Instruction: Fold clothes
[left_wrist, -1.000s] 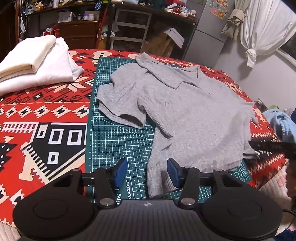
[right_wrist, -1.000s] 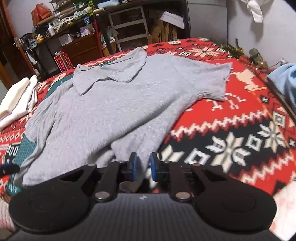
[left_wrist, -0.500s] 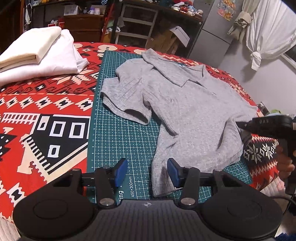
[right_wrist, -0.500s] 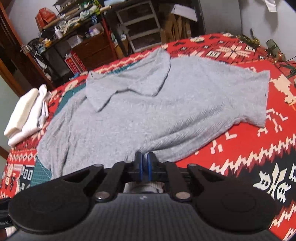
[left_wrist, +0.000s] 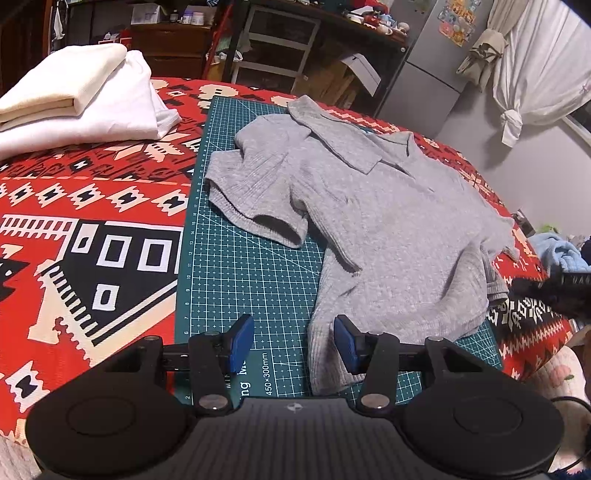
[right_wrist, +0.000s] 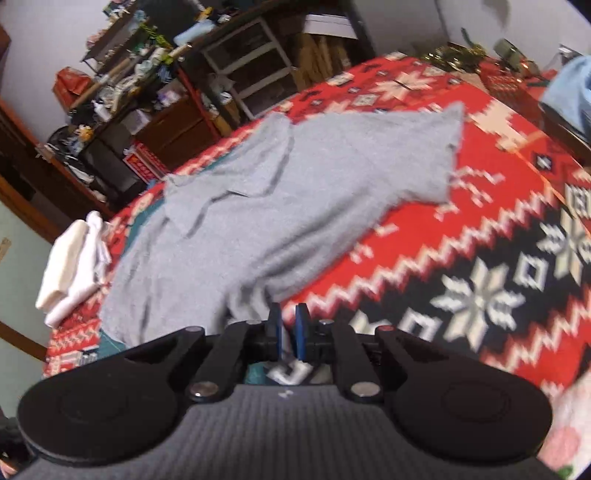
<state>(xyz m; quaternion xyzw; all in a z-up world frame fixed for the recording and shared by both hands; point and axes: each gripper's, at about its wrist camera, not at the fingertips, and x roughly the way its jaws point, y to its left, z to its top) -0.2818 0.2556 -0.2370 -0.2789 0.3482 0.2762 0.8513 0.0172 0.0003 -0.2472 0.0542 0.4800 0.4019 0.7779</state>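
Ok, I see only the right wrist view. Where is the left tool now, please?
Observer: The left tool is open over the near hem of the shirt, gripping nothing.
Operator: What lies under the shirt on that side?
Observer: A green cutting mat printed with a grid, laid on the blanket.
Operator: And the sleeve that I cannot see?
Observer: That sleeve lies spread out on the mat, not folded in.
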